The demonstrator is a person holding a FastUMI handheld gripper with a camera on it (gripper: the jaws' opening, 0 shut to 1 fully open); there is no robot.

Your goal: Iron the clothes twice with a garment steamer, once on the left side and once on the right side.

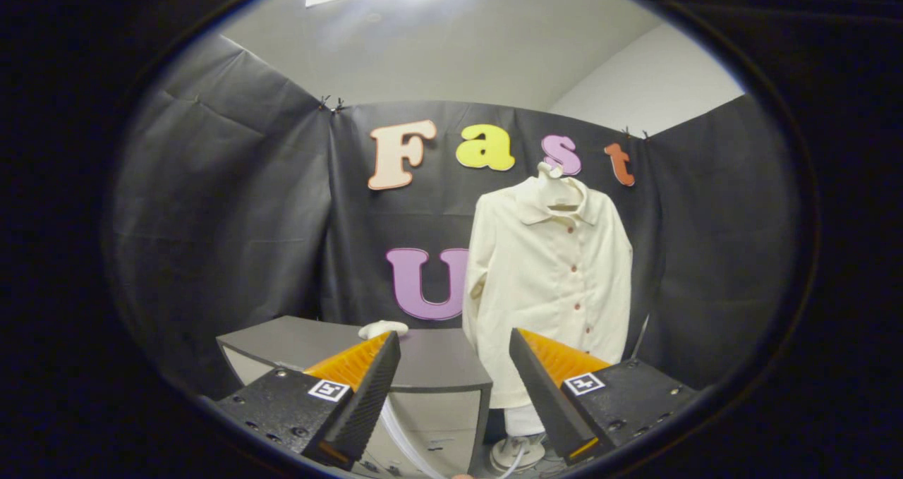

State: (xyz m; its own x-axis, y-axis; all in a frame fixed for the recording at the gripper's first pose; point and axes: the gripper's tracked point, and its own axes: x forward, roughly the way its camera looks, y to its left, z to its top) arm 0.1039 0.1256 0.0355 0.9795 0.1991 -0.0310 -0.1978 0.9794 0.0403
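A cream button-front shirt (554, 281) hangs on a hanger in front of the black cloth wall, beyond my right finger. My gripper (455, 345) is open, its fingers wide apart with nothing between them. A small white object, probably the garment steamer's head (382, 329), lies on the grey table just beyond my left fingertip. A pale hose (405, 440) curves down between the fingers, in front of the table's side.
The grey table (437, 366) stands to the left of the shirt, its corner between my fingers. A white round base (515, 454) sits on the floor under the shirt. Black cloth walls close in the booth on three sides.
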